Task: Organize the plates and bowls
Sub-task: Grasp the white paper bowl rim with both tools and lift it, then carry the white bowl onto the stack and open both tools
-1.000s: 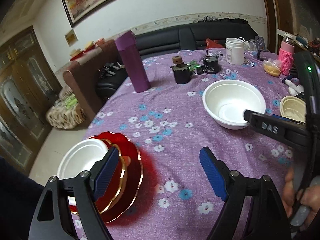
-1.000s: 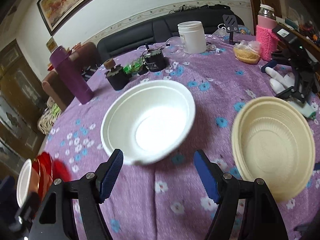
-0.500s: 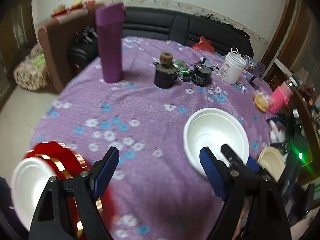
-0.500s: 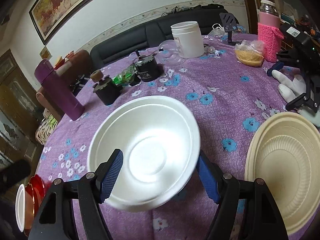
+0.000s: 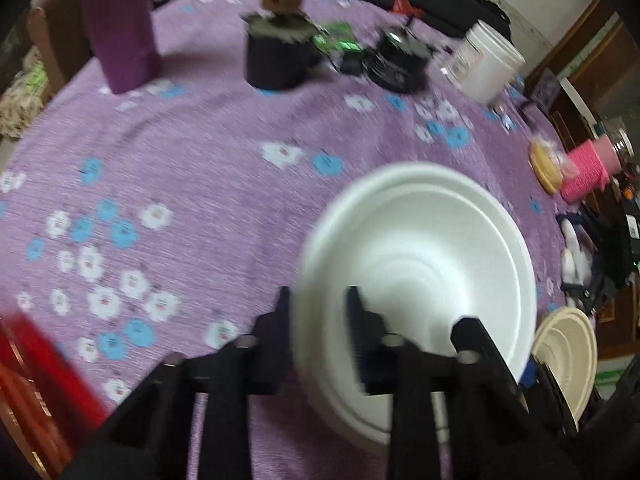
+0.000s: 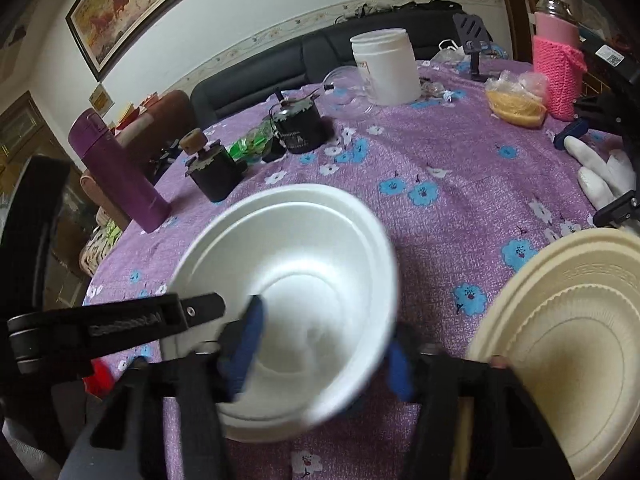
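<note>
A large white foam bowl (image 5: 424, 264) sits on the purple flowered tablecloth (image 5: 180, 160). My left gripper (image 5: 318, 320) has its jaws narrowed around the bowl's near-left rim, one finger inside and one outside. In the right wrist view the same bowl (image 6: 304, 280) lies between my right gripper's (image 6: 324, 344) blue fingers, one inside the bowl and one beyond its right rim. A cream ribbed bowl (image 6: 568, 340) sits at the right. Red plates (image 5: 36, 376) show at the lower left of the left wrist view.
A purple flask (image 6: 116, 168), two dark jars (image 6: 296, 128), a white tub (image 6: 388, 66), a pink knitted bottle (image 6: 558, 48) and a bag of yellow food (image 6: 514, 100) stand across the far table. A black sofa runs behind.
My left gripper has swung right from the red plates to the white bowl and narrowed onto its rim. My right gripper has moved forward over the bowl.
</note>
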A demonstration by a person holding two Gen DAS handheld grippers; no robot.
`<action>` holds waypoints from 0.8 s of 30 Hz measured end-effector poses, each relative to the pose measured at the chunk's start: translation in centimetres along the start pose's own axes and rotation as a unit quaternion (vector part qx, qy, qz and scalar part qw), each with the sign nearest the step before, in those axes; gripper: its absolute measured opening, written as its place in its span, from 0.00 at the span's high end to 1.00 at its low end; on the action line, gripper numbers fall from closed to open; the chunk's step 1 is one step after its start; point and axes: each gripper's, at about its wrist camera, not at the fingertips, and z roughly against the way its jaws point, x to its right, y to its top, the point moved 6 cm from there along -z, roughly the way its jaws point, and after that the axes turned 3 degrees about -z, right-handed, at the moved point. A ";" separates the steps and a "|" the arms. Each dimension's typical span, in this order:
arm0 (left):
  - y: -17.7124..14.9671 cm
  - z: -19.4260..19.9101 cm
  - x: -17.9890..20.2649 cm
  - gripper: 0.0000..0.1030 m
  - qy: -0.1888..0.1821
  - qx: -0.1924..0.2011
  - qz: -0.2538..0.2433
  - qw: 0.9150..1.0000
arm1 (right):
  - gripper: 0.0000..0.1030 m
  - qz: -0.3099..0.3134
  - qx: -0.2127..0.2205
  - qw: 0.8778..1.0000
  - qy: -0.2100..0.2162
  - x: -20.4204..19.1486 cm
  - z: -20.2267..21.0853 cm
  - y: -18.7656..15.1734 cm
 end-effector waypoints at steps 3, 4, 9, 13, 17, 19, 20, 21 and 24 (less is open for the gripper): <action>-0.4 0.9 0.3 0.80 0.018 0.016 -0.015 1.000 | 0.61 0.002 0.003 1.000 -0.001 0.1 0.5 0.1; -0.6 1.4 0.4 0.80 0.019 0.022 -0.018 0.999 | 0.64 -0.001 0.003 1.000 0.003 0.2 0.6 0.1; -1.8 4.5 0.1 0.80 0.028 0.051 -0.030 0.998 | 0.68 0.001 0.005 1.000 0.031 -0.6 1.6 -0.1; -3.1 7.3 -0.2 0.80 0.039 0.081 -0.040 0.995 | 0.68 0.009 0.012 0.998 0.059 -1.9 3.0 -0.5; -4.9 10.1 -1.0 0.79 0.051 0.108 -0.042 0.992 | 0.68 0.030 0.022 0.996 0.078 -3.6 4.2 -1.2; -5.8 11.5 -1.6 0.79 0.064 0.124 -0.043 0.989 | 0.68 0.043 0.025 0.995 0.089 -4.8 4.7 -1.8; -6.3 12.2 -2.1 0.79 0.068 0.131 -0.041 0.988 | 0.68 0.054 0.028 0.994 0.094 -5.7 5.2 -2.1; -6.8 12.8 -2.6 0.79 0.070 0.137 -0.037 0.987 | 0.68 0.061 0.031 0.993 0.095 -6.4 5.5 -2.4; -8.5 14.9 -4.5 0.79 0.068 0.149 -0.021 0.986 | 0.68 0.087 0.040 0.990 0.099 -8.7 7.0 -3.7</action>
